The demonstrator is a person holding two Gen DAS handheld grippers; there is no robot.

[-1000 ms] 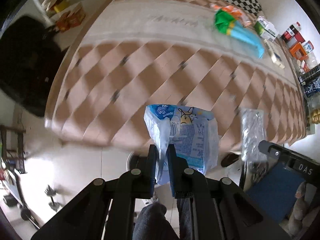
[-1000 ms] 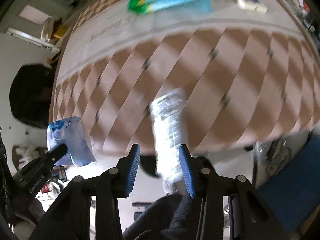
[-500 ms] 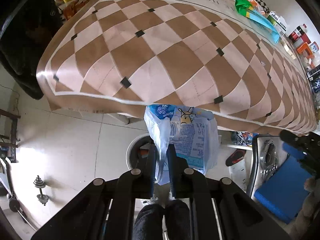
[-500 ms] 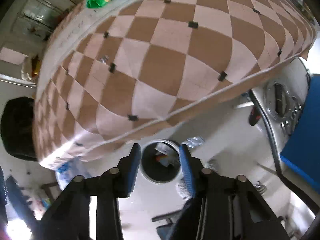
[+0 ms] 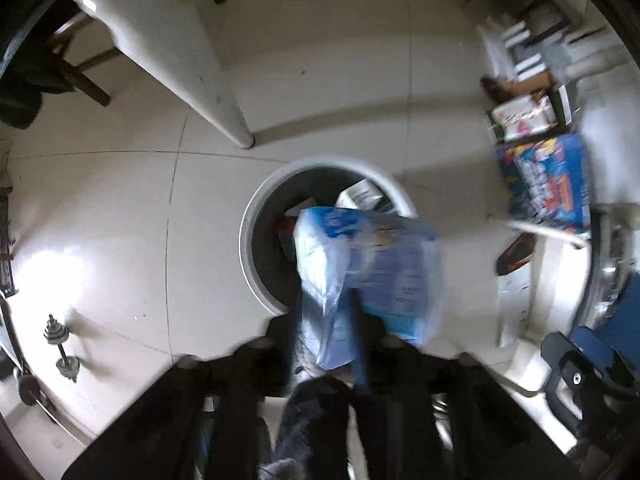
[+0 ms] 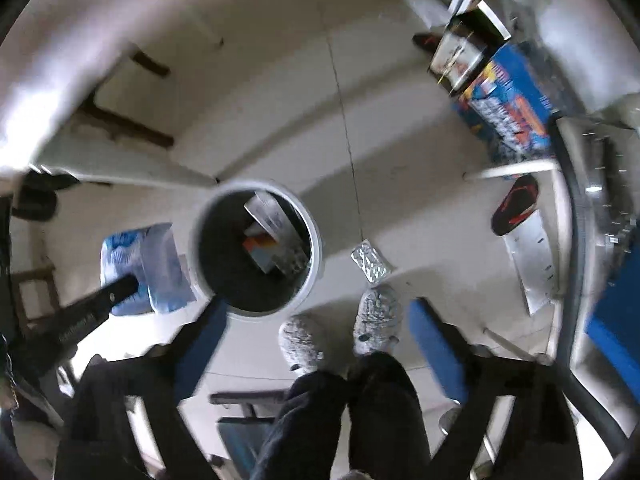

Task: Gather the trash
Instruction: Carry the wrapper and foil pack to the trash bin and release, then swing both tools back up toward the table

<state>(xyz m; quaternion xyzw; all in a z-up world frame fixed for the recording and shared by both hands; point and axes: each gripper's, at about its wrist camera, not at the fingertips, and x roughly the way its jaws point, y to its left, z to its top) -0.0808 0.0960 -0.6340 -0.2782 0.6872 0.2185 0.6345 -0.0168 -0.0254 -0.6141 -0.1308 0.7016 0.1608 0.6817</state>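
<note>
My left gripper (image 5: 324, 320) holds a blue and white plastic bag (image 5: 372, 264) over the near rim of a round white trash bin (image 5: 256, 236) on the floor; the jaws look slightly parted and blurred. The bin holds several wrappers (image 5: 360, 198). In the right wrist view the bin (image 6: 316, 256) lies straight below. My right gripper (image 6: 316, 320) is wide open and empty above it. A silver foil wrapper (image 6: 370, 260) lies on the floor just right of the bin. The bag (image 6: 140, 268) and left gripper show at the bin's left.
A white table leg (image 5: 216, 92) stands behind the bin. Boxes (image 5: 548, 184) and a red and black slipper (image 5: 516, 254) lie at the right. A dumbbell (image 5: 60, 346) lies at the left. The person's grey slippers (image 6: 340, 332) stand close to the bin.
Both grippers swung down from the checkered table to the bin on the floor. The right gripper opened wide; the silver wrapper it held a second ago has left it.
</note>
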